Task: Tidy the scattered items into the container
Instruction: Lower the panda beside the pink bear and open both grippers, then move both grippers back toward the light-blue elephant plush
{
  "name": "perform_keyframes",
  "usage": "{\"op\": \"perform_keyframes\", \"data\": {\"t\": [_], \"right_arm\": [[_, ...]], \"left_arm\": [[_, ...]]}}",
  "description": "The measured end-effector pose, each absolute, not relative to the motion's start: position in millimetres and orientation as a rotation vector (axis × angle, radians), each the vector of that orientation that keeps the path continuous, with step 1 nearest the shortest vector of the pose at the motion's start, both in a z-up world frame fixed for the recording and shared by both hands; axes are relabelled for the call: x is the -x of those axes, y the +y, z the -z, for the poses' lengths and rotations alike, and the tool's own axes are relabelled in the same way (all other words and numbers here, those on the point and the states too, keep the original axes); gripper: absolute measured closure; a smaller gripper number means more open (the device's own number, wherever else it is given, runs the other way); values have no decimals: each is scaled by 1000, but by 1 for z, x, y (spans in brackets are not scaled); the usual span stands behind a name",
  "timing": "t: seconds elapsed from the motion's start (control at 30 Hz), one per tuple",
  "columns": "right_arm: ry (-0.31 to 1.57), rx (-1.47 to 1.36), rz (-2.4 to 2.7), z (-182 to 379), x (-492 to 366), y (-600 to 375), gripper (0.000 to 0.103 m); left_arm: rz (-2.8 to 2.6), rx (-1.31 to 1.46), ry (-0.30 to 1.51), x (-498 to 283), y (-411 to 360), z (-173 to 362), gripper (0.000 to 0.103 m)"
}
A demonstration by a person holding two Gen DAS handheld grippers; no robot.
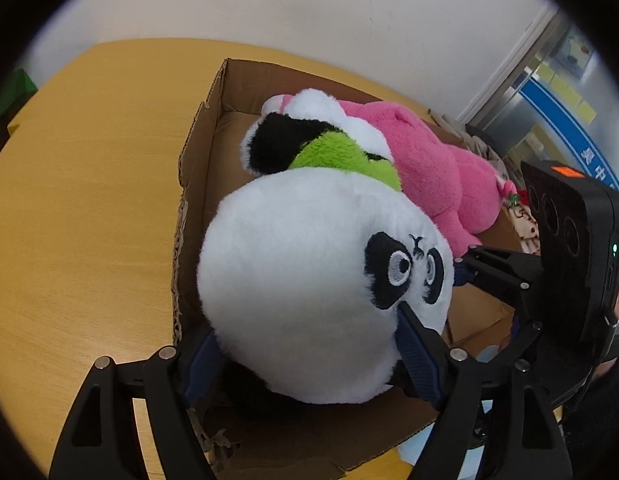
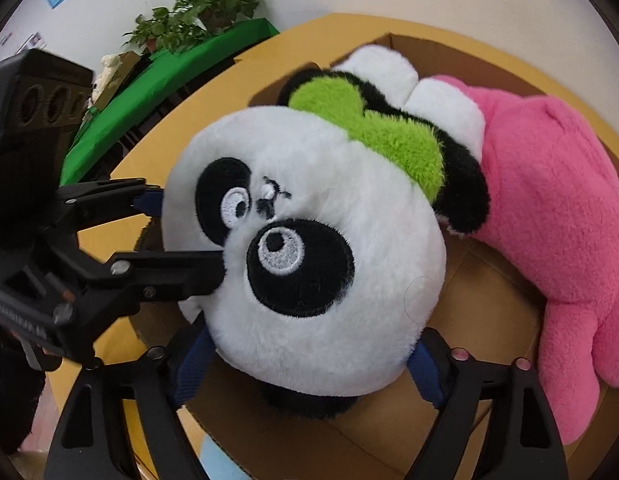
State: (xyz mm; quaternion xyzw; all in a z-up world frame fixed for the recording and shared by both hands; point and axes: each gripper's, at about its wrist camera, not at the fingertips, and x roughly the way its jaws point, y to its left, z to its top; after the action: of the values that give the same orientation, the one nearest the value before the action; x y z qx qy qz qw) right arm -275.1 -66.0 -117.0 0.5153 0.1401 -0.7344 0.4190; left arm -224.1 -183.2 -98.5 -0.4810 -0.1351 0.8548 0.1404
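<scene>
A panda plush [image 1: 309, 280] with a big white head, black eye patches and green patches hangs over an open cardboard box [image 1: 205, 148]. My left gripper [image 1: 309, 364] is shut on the panda's head from both sides. My right gripper [image 2: 309, 364] is also shut on the head; the panda [image 2: 309, 248] fills its view. A pink plush [image 1: 429, 168] lies in the box behind the panda, also seen in the right wrist view [image 2: 549, 208]. The left gripper shows in the right wrist view [image 2: 185, 236], pressing into the panda's face.
The box stands on a round yellow wooden table [image 1: 81, 208]. A green-covered bench [image 2: 161, 80] with potted plants [image 2: 205, 4] stands by the white wall. A glass door [image 1: 557, 88] is at the far right.
</scene>
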Motion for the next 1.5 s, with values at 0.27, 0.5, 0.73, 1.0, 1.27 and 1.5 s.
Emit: {"op": "perform_keyframes", "data": {"t": [0.27, 0.5, 0.73, 1.0, 1.27, 1.5], "right_arm": [[225, -1107, 2102, 56, 220, 1, 4], [-56, -893, 2363, -3, 117, 102, 0], [5, -889, 2577, -15, 48, 142, 0], [134, -879, 2563, -14, -9, 163, 0], [148, -854, 2597, -12, -27, 172, 0], [71, -856, 2611, -6, -40, 183, 0]], "left_arm": [[-2812, 1153, -143, 141, -177, 20, 22], [-2942, 885, -136, 41, -131, -25, 21], [-2934, 788, -97, -19, -64, -20, 21], [-2922, 809, -121, -51, -30, -10, 20], [-2885, 838, -148, -58, -28, -9, 20], [-2850, 847, -77, -67, -15, -11, 20]]}}
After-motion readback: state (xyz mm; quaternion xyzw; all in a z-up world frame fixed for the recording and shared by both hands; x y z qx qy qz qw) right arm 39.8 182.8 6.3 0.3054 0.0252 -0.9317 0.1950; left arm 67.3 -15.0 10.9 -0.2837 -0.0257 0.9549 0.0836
